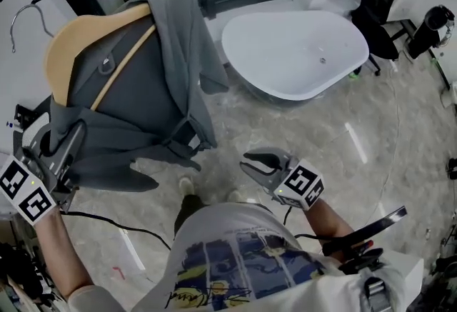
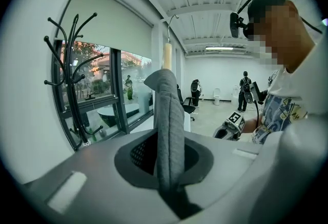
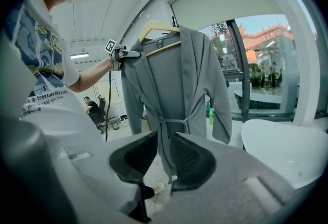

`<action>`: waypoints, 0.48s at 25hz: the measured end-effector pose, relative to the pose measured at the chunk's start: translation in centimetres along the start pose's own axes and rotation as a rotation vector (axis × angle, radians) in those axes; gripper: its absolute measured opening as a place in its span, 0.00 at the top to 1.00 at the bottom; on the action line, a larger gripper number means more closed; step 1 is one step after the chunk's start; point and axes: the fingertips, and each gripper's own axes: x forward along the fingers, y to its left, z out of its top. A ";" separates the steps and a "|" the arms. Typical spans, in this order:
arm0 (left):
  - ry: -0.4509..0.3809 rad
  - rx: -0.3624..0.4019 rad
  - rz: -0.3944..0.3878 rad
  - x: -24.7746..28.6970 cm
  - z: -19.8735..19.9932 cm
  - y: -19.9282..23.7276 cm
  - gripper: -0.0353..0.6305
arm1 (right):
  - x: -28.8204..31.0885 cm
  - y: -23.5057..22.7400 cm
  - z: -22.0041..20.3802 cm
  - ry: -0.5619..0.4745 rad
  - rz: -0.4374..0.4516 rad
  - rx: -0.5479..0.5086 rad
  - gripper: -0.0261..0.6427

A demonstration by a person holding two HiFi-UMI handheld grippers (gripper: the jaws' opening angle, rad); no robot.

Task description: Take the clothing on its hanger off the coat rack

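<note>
My left gripper [image 1: 63,150] has its jaws clamped tight on a fold of the grey robe [image 1: 136,89]. In the left gripper view the cloth runs straight up out of the closed jaws toward the pale wooden hanger [image 1: 71,39]. The right gripper view shows the grip is high up, at the robe's shoulder by one end of the hanger. The rest of the garment hangs down from there with its belt tied at the waist.

The metal hook [image 1: 25,14] of the hanger is caught on nothing that I can see. The black coat rack [image 2: 72,79] stands on the far left by the window [image 2: 118,89]. Its prongs are bare and it is well apart from what I hold. From that I judge the main step done: the robe and its hanger are off the rack, carried in the air by my left gripper alone.

My right gripper [image 1: 260,164] is low and to the right, near my body and well apart from the robe. Its jaws stand part way open with nothing in them. In the right gripper view the robe's lower edge lines up with the gap between them, but it hangs farther off and the jaws do not touch it.

Little seems left of the task as worded. I would only keep the hanger from slipping out of the shoulders, since my hold looks to be on cloth, and I cannot tell whether the wood is pinched too. The white bathtub [image 1: 293,53] sits on the marble floor [image 1: 357,182] far right, clear of the robe.
</note>
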 end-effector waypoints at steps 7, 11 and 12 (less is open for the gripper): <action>-0.016 0.010 -0.022 -1.0 -0.7 -4.3 0.94 | -0.6 0.1 -0.6 0.005 0.026 -0.022 0.85; -0.015 0.019 -0.033 -1.0 -1.0 -6.3 0.94 | -1.0 0.4 -0.8 0.005 0.045 -0.029 0.88; -0.014 0.020 -0.037 -0.9 -1.1 -6.6 0.93 | -1.0 0.4 -0.9 0.009 0.045 -0.032 0.89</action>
